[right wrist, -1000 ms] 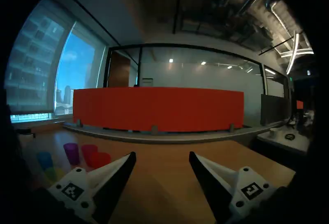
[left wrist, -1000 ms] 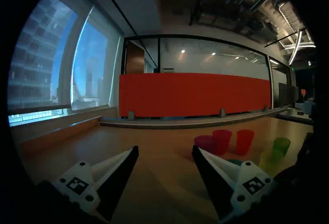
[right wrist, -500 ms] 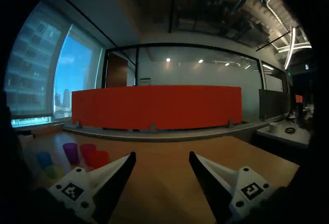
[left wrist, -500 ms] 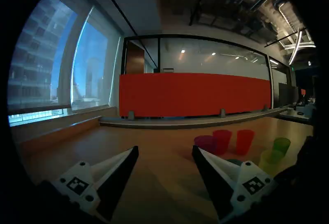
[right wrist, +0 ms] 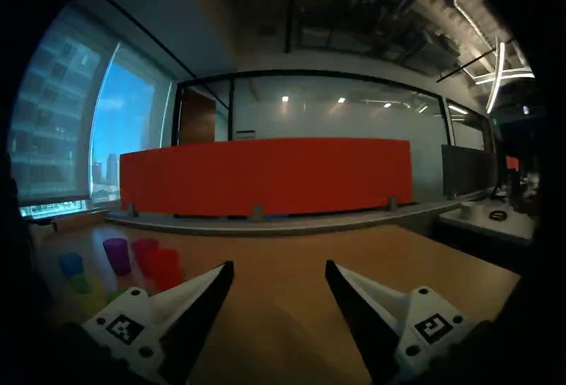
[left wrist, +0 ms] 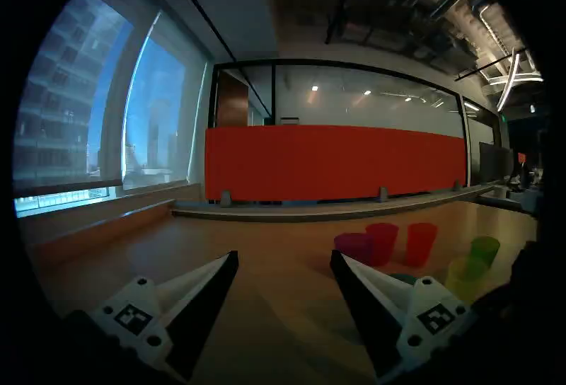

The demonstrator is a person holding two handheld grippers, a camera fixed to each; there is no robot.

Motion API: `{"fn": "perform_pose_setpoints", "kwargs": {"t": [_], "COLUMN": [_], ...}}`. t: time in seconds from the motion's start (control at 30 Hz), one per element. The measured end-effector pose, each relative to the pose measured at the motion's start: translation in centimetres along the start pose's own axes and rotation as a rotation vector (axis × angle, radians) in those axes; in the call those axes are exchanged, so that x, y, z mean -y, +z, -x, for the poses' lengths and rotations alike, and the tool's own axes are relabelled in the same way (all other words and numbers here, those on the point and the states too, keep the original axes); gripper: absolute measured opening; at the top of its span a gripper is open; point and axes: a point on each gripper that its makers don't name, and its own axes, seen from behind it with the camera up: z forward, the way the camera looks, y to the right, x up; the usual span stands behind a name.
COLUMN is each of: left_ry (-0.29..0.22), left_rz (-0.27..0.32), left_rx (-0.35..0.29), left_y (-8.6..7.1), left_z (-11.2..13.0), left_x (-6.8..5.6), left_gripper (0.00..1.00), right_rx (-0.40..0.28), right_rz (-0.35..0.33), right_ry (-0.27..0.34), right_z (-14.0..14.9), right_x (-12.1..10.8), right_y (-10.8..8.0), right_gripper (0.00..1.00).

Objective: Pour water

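We hold the left tool [left wrist: 283,255] and the right tool [right wrist: 279,263] spread, gripping nothing. The cups [left wrist: 382,242] stand upright, clustered on the worktop [left wrist: 279,328] — ahead and right of the left tool, ahead and left of the right tool — so between them, likely nearer the left.

Red partition [left wrist: 332,162] behind wooden table [left wrist: 212,250]; window [left wrist: 156,130] beside.
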Motion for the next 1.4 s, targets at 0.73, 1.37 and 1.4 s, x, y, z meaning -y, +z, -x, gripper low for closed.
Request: {"fn": "perform_pose_setpoints", "kwargs": {"t": [0.73,1.37,1.4], "left_ry": [0.000,0.000,0.000], "left_rz": [0.000,0.000,0.000], "left_rx": [0.000,0.000,0.000], "left_y": [-0.01,0.01,0.00], "left_z": [0.04,0.01,0.01], "left_x": [0.00,0.01,0.01], "left_gripper": [0.97,0.97,0.97], "right_rx": [0.007,0.005,0.005], "right_rz": [-0.004,-0.005,-0.005], "right_ry": [-0.012,-0.032,-0.032], "right_z": [0.78,0.84,0.83], "right_x": [-0.03,0.08,0.09], "right_y": [0.13,-0.08,-0.09], "right_gripper": [1.00,1.00,1.00]}}
